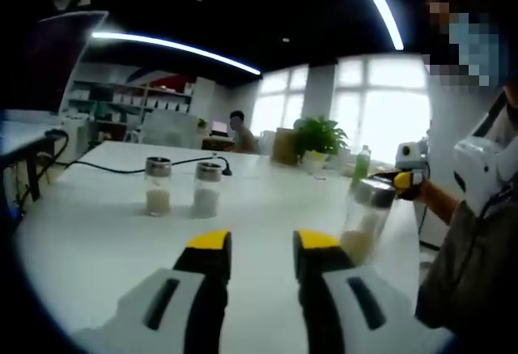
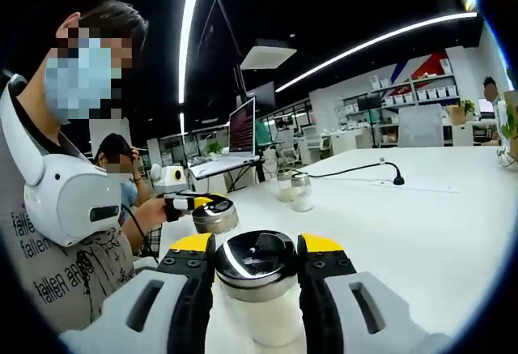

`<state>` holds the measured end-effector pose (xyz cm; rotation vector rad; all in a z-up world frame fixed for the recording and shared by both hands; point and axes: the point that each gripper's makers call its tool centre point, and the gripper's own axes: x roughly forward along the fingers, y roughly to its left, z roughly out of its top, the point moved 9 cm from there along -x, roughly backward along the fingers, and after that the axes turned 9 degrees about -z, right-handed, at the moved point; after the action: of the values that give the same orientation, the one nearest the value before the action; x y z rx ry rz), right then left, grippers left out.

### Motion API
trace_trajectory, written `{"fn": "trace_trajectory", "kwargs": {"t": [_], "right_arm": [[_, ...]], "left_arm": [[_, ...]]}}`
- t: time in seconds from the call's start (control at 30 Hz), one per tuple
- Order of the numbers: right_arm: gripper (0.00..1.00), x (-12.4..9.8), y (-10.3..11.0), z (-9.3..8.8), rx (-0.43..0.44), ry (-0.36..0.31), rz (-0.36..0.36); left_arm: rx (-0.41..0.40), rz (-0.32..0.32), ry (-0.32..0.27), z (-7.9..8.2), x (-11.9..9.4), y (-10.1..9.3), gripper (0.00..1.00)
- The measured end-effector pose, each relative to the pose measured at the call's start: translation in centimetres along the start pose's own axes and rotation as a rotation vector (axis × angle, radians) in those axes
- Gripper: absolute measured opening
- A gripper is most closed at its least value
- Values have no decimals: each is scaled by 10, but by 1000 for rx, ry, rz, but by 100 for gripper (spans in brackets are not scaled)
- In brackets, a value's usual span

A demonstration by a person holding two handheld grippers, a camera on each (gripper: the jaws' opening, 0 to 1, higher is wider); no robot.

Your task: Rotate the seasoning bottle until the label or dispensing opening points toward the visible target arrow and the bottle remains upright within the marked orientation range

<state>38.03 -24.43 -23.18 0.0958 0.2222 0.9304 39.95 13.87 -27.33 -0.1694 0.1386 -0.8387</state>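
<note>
My right gripper is shut on a seasoning bottle with a steel lid and white powder, held upright just above the white table. A second steel-lidded bottle sits a little beyond it, beside the yellow tips of my left gripper. In the left gripper view my left gripper is open with nothing between its jaws. That second bottle, blurred and holding pale powder, is close outside the right jaw. The right gripper shows behind it.
Two more seasoning bottles stand farther out on the table, seen small in the right gripper view. A black cable runs behind them. A potted plant and green bottle stand at the far edge. A person is close.
</note>
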Motion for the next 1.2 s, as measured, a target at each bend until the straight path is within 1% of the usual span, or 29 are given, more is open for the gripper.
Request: {"fn": "trace_trajectory", "kwargs": {"t": [0.2, 0.43, 0.73, 0.8, 0.83, 0.87, 0.9, 0.97, 1.0, 1.07, 1.13, 1.2], "right_arm": [[40, 0, -6, 2, -21, 31, 82], [40, -1, -12, 3, -13, 51, 143], [41, -3, -15, 2, -3, 58, 190], [41, -4, -16, 1, -8, 38, 201], [42, -4, -15, 0, -14, 28, 200], [45, -4, -14, 2, -27, 3, 186], [51, -5, -15, 5, -14, -38, 149], [66, -7, -14, 9, 28, -102, 122], [68, -8, -13, 9, 51, -122, 111], [66, -9, -8, 7, 45, -119, 94], [64, -9, -5, 5, 22, -110, 43], [63, -8, 0, 6, 20, -125, -3]], "left_arm": [[2, 0, 1, 0, 0, -1, 32], [5, 2, 3, 0, -3, 0, 32], [7, 0, -7, 3, -5, 0, 32], [7, -5, -7, 3, -4, -1, 32], [9, -6, -5, 2, -4, -2, 32], [11, -5, -3, 2, -4, -2, 32], [12, -3, -2, 2, -4, -2, 32], [15, 1, -2, 3, -6, -2, 32], [14, 3, -2, 3, -6, -2, 32], [13, 3, 0, 3, -6, -2, 32], [11, 2, 0, 2, -5, -2, 32], [10, 1, -2, 2, -4, -2, 32]]}}
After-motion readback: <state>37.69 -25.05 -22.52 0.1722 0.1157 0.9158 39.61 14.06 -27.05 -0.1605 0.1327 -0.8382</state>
